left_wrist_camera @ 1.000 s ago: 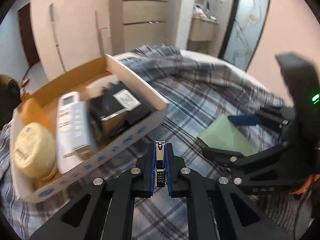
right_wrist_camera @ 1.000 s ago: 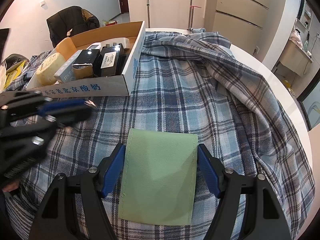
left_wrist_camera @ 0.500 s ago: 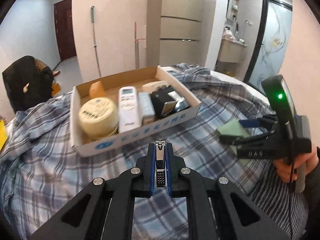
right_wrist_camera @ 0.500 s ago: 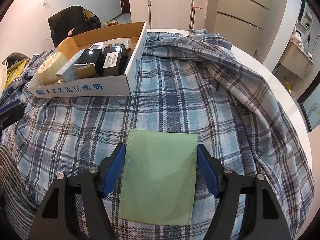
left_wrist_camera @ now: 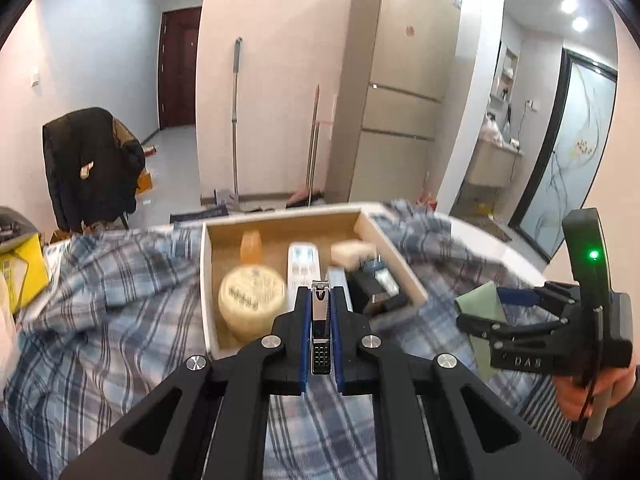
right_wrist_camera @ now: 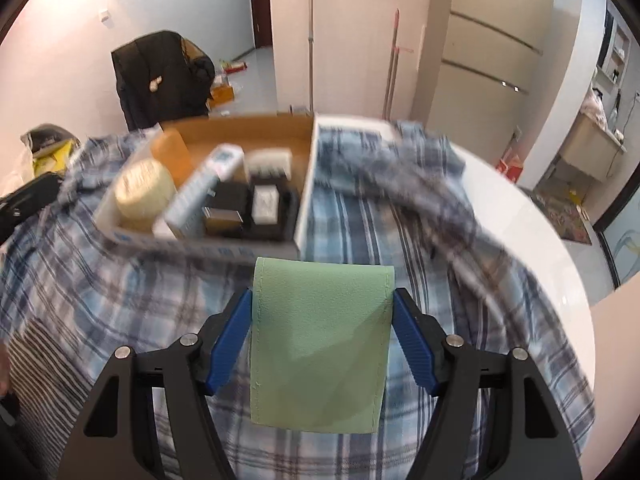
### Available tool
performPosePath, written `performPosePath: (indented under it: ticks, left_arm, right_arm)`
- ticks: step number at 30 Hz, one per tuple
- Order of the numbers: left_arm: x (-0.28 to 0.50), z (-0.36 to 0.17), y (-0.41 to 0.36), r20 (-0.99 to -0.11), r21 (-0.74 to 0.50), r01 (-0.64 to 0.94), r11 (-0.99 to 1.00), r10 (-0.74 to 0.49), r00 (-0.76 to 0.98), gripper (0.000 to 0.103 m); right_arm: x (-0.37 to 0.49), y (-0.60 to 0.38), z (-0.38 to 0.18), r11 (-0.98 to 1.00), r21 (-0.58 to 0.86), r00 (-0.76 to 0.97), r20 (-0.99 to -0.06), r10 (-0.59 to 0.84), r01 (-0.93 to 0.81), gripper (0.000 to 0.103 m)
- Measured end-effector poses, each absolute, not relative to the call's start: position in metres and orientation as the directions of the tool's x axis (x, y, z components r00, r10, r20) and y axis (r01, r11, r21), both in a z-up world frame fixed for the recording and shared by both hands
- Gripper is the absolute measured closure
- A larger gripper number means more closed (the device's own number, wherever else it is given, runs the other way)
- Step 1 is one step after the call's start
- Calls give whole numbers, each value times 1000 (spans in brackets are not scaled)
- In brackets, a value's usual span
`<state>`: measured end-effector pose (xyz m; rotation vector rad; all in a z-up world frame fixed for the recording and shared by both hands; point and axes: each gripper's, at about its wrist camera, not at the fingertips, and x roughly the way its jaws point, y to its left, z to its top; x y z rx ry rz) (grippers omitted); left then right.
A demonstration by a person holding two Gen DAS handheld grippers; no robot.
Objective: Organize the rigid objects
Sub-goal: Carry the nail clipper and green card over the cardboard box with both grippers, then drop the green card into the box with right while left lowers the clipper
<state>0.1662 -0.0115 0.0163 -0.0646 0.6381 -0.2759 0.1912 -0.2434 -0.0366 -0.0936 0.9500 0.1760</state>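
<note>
Nearest, left gripper (left_wrist_camera: 320, 320) clamped on nail clipper (left_wrist_camera: 321, 322), right gripper (right_wrist_camera: 322, 336) pinching green pouch (right_wrist_camera: 320, 344) by its sides. Beyond, at twelve o'clock, cardboard box (left_wrist_camera: 304, 222) on plaid cloth (left_wrist_camera: 100, 320); blue lettering blurred, unreadable. "DAS" faintly legible on right gripper's body.

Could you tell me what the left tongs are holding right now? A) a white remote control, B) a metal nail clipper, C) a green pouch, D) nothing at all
B: in the left wrist view the left tongs are clamped on a metal nail clipper, while the white remote control lies in the cardboard box.
</note>
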Motion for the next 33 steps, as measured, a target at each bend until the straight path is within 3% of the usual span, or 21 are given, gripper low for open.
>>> performPosePath:
  ticks: [12, 17, 20, 23, 29, 33]
  left_arm:
    - [257, 47, -16, -511, -175, 158, 972, -227, 829, 93]
    - [281, 16, 3, -576, -239, 107, 965, -230, 785, 93]
    - [294, -2, 18, -617, -214, 56, 975, -180, 766, 93]
    - [304, -17, 29, -644, -261, 67, 963, -226, 731, 93]
    - [311, -35, 24, -674, -255, 61, 965, -223, 705, 93]
    - [311, -38, 16, -686, -235, 77, 969, -221, 693, 93]
  right_arm:
    - [271, -201, 13, 981, 72, 614, -771, 169, -180, 34]
    - [305, -196, 6, 981, 141, 595, -780, 194, -134, 34]
    - [316, -185, -1, 977, 161, 582, -785, 214, -142, 34]
    - [325, -170, -13, 968, 192, 545, -801, 249, -160, 34]
    - [340, -150, -50, 974, 147, 500, -839, 214, -170, 34]
    - [347, -155, -67, 964, 212, 452, -852, 263, -161, 34]
